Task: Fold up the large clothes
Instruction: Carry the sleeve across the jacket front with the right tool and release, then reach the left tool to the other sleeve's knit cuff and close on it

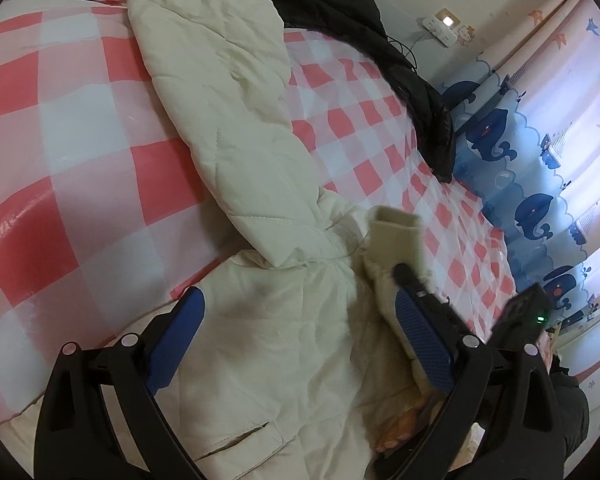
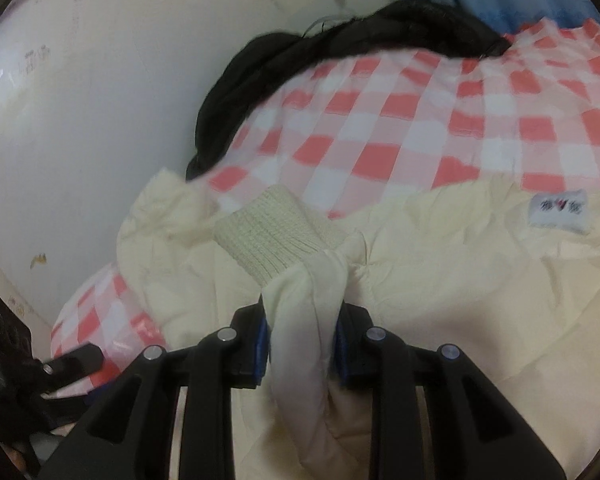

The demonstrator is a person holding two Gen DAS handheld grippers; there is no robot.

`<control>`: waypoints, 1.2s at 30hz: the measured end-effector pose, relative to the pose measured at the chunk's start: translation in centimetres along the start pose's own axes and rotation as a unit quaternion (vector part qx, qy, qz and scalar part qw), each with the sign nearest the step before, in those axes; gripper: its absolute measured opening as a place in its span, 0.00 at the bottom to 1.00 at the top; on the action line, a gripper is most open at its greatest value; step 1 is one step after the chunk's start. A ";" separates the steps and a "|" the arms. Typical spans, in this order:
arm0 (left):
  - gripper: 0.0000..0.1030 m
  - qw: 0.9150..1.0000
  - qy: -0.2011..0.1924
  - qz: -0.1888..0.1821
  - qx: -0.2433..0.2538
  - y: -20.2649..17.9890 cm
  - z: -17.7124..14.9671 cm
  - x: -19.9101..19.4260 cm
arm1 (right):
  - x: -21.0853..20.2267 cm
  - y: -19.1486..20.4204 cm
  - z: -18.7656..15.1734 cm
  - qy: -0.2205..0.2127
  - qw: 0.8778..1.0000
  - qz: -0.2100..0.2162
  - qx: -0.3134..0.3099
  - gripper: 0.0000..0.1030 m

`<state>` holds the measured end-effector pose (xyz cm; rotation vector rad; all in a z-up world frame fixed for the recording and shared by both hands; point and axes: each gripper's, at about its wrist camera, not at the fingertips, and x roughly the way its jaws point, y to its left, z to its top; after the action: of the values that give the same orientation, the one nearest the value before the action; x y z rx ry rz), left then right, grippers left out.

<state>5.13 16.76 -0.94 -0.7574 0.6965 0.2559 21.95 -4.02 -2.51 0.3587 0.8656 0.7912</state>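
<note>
A cream padded jacket lies spread on the bed, one long part stretching away toward the wall. My left gripper hovers just over the jacket's body with its blue pads wide apart, open, nothing between them. In the right wrist view my right gripper is shut on the bunched end of the jacket's sleeve, just behind its ribbed knit cuff. That cuff and the right gripper's black body also show at the right of the left wrist view. A white label sits on the jacket.
The bed carries a red-and-white checked sheet. A black garment lies along the bed's far edge by the wall. A blue whale-print curtain hangs to the right. A power strip is on the wall.
</note>
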 end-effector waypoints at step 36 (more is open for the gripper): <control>0.90 0.981 -0.025 0.037 0.189 -6.6 -3.9 -0.8 | -24.2 -14.7 -1.2 -0.149 0.948 -0.242 0.141 0.88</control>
<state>5.59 9.36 1.14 -0.3613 0.7015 0.2018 18.37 -31.89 1.28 0.4795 0.7366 0.1486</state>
